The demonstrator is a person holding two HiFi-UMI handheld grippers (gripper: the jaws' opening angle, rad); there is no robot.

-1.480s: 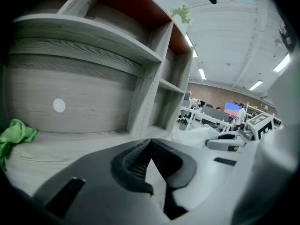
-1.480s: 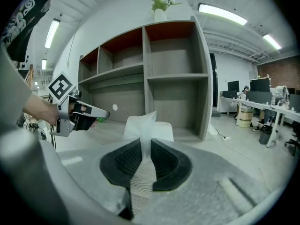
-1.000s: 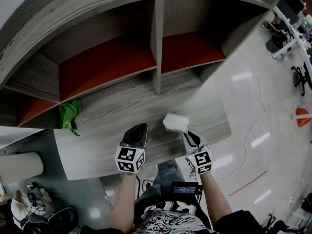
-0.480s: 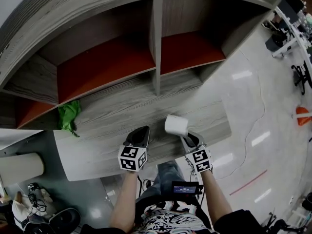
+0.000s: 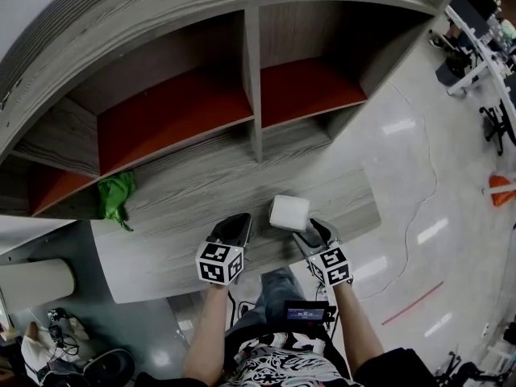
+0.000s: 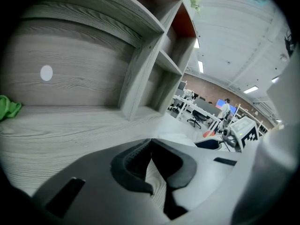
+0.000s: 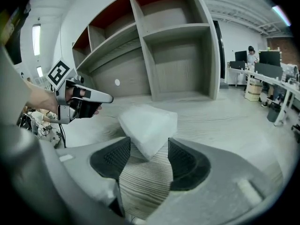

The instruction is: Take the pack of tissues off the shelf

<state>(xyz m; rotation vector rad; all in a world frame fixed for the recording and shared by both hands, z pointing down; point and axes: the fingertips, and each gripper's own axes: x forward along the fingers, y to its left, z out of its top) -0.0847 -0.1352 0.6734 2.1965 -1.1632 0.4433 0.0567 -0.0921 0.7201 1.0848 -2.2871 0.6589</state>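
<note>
on the grey wooden ledge [image 5: 185, 192] in front of the shelf unit [image 5: 322, 31], the pack of tissues [image 5: 289, 213] now lies flat, just ahead of your right gripper [image 5: 307, 230]. a second ago you held it raised and tilted above the wood. since then it has come down and the jaws have just been opening. they now stand wide apart, with one corner of the pack poking in between the pads [image 7: 112, 157], which no longer press on it. your left gripper [image 5: 235, 225] has sunk a little too. its jaws are together at the tips with nothing in them, and it hangs just beside the pack on the left.

the pack sits close to the front edge of the ledge, which runs right under both grippers. the ledge's right end is near, with the pale glossy floor [image 5: 411, 176] beyond it. behind the pack there is bare wood up to the upright divider [image 5: 251, 79] and the two red-floored compartments. to the left the wood stays open as far as the green cloth [image 5: 115, 193] at the back corner, well apart from your left gripper.

the only print you can make out is the black-and-white square pattern on the marker cubes [image 5: 219, 263]. the pack's white wrap is too blurred to read.
</note>
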